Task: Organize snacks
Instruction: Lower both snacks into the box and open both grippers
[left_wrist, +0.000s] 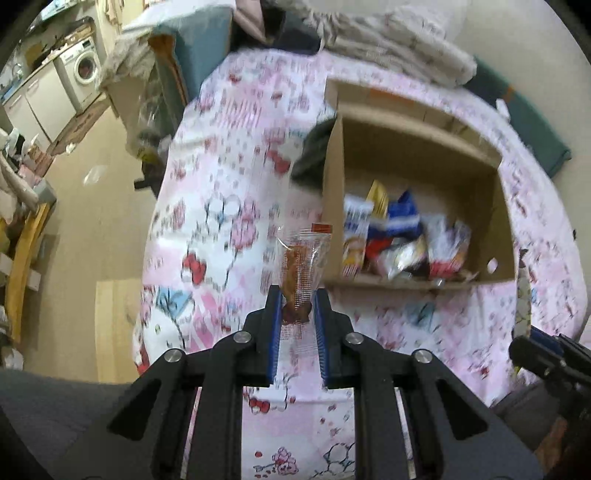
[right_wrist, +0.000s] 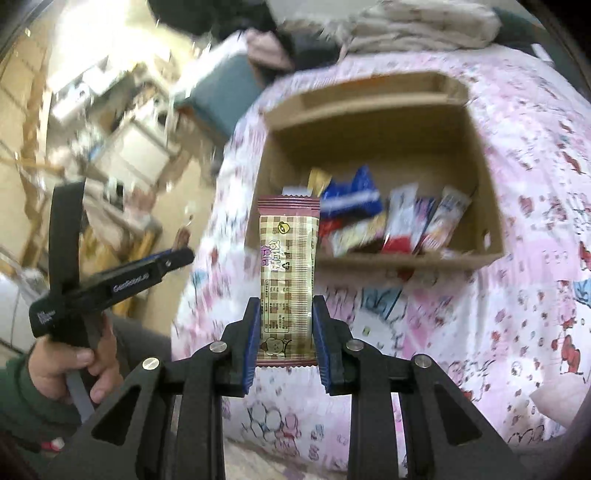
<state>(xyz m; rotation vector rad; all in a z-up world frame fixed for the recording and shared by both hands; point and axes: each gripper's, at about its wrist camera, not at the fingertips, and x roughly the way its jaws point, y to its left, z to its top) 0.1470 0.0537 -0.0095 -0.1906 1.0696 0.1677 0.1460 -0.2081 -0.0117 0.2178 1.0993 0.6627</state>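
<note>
Left hand-held gripper pinching a clear-wrapped brown snack above the pink-patterned bed. Right hand-held gripper clamped on a checkered snack bar, held upright over the bed. Open cardboard box towards the bed's far edge, with loose snack packets heaped along its near wall

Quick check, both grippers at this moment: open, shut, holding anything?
Left gripper: shut on a clear-wrapped brown snack.
Right gripper: shut on a checkered snack bar.
</note>
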